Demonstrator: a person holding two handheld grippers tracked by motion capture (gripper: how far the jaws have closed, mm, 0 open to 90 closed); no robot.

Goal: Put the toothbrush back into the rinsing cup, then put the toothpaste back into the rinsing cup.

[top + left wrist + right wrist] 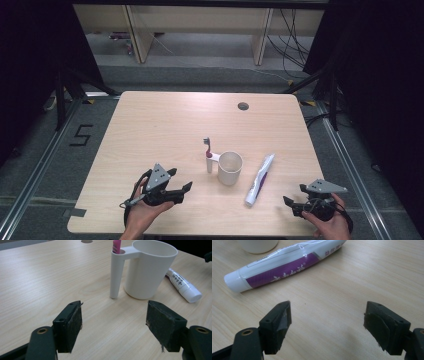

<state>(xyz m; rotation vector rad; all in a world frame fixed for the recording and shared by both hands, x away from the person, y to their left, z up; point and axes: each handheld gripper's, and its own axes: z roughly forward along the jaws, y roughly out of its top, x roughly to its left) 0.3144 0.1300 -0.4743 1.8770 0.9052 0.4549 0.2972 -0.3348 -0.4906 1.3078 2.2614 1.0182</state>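
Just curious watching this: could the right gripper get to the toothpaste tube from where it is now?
Probably yes: the right gripper is open, and bare table lies between it and the toothpaste tube.

Matt plastic cup (150, 272), glossy tube (287, 265) (pale wood-grain table (165, 130)).

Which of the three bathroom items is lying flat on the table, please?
The toothpaste tube; the cup stands upright and the toothbrush stands in its holder.
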